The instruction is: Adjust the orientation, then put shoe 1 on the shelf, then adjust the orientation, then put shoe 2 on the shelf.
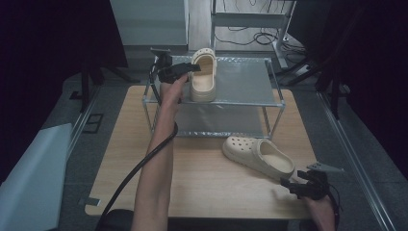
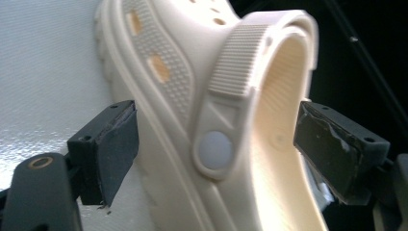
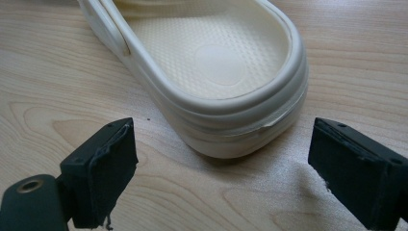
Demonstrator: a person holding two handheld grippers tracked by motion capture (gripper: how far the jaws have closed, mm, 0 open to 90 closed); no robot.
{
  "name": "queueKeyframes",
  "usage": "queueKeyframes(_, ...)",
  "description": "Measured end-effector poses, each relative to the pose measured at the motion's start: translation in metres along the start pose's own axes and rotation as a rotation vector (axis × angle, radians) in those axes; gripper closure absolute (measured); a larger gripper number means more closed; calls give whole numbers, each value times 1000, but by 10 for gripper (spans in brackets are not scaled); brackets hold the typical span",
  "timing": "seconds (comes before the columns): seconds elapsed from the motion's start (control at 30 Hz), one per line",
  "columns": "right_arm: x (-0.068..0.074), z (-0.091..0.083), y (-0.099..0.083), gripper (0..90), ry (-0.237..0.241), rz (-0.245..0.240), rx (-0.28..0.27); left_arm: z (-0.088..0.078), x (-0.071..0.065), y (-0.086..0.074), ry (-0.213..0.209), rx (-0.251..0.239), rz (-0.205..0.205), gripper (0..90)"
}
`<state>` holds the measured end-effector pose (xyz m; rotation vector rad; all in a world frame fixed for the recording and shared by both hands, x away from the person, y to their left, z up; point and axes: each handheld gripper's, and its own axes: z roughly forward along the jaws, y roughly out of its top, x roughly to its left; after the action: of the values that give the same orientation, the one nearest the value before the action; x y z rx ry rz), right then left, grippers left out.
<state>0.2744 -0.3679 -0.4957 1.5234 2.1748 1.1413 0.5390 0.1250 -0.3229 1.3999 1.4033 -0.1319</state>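
Up on the top shelf of the metal rack (image 1: 250,79), toward twelve o'clock on the tabletop (image 1: 202,178), sits one cream clog (image 1: 203,77), and the left gripper (image 1: 185,69) reaches it from its nine o'clock side. From above, the gripper's black body hides how the fingers meet the shoe. The left gripper view settles it: the fingers (image 2: 107,149) are spread wide, one outside the clog's (image 2: 226,110) side wall, the other over the foot opening, with the heel strap and its round rivet between them. Neither pad presses the shoe, so nothing is gripped.

Down at four o'clock on the tabletop lies the second clog (image 1: 260,156), toe pointing toward ten o'clock. The right gripper (image 1: 308,185) sits just beside its heel. The right gripper view shows what the high view blurs: these fingers (image 3: 103,168) are also wide apart and empty, and the heel (image 3: 240,96) lies just ahead of them on the bare wood, not touched.
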Motion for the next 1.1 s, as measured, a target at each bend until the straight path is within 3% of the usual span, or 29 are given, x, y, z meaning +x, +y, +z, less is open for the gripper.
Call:
queueKeyframes(0.67,0,1,0,91,3,4,0,-16,-19,-13,-29,39,122,114)
queueKeyframes(1.1,0,0,0,91,1,1,0,-33,-22,-28,-56,49,155,99)
